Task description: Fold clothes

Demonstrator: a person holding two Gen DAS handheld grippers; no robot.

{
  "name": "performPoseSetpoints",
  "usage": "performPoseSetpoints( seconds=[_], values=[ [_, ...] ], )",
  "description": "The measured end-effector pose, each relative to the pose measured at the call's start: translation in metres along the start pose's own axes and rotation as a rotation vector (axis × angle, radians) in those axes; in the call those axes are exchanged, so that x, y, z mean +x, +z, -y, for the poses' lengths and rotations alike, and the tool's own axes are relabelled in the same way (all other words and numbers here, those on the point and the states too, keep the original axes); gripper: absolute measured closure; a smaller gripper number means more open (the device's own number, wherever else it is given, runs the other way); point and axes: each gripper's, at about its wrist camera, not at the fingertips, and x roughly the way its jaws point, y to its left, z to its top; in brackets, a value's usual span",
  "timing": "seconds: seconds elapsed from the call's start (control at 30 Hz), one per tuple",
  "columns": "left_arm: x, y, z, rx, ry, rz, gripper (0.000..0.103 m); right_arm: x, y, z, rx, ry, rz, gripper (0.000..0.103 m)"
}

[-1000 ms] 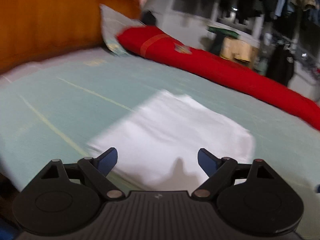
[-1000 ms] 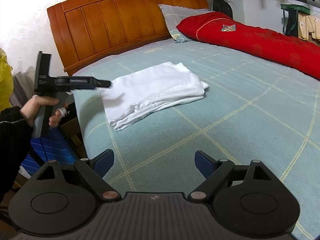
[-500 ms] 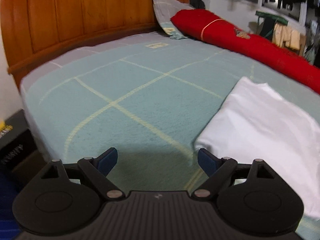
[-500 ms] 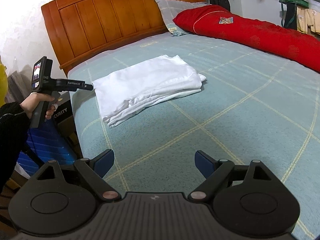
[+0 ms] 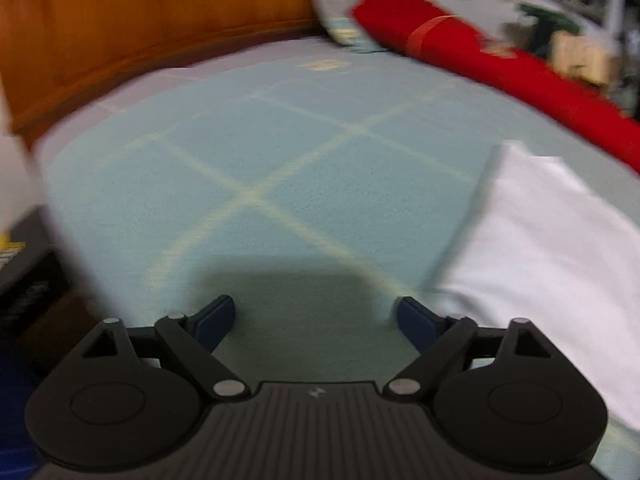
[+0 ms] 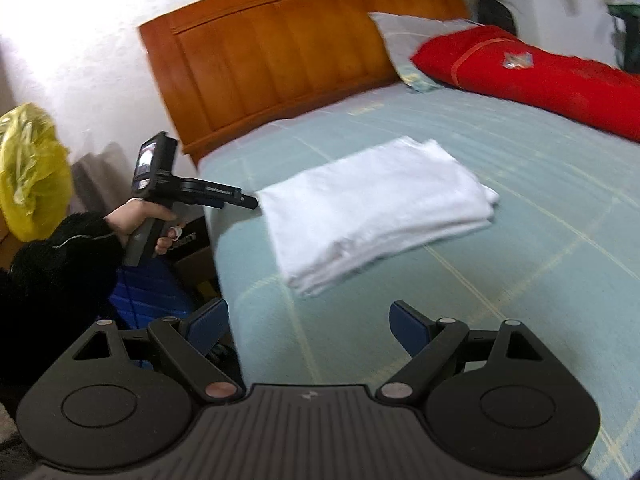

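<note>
A folded white garment (image 6: 372, 208) lies flat on the light green bed cover (image 6: 540, 208), near the bed's left edge. In the left wrist view the same white garment (image 5: 560, 264) fills the right side. My left gripper (image 5: 316, 320) is open over bare cover, just left of the garment's corner, nothing between its blue pads. From the right wrist view, the left gripper (image 6: 250, 201) is held by a hand in a black sleeve, its tip at the garment's left edge. My right gripper (image 6: 309, 322) is open above the bed's near corner, short of the garment.
A wooden headboard (image 6: 280, 60) stands behind the bed. A long red bolster (image 6: 540, 80) and a grey pillow (image 6: 408, 40) lie at the far side. A yellow bag (image 6: 28, 168) and blue and dark boxes (image 6: 152, 292) sit on the floor left of the bed.
The left gripper swung left off the garment and now faces bare cover beside its corner. The right wrist view turned left, so the garment sits more central.
</note>
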Motion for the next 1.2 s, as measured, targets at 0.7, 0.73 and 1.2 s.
performPoseSetpoints(
  seconds=[0.7, 0.73, 1.2],
  values=[
    [0.0, 0.027, 0.031, -0.163, -0.591, -0.053, 0.02, 0.045, 0.016, -0.016, -0.008, 0.11, -0.017, 0.012],
    [-0.001, 0.031, 0.035, -0.151, -0.596, -0.049, 0.02, 0.044, 0.015, -0.015, -0.001, 0.113, -0.012, 0.012],
    [0.014, 0.048, 0.073, -0.145, -0.492, -0.041, 0.024, 0.03, 0.009, -0.006, 0.016, 0.059, 0.007, 0.012]
  ],
)
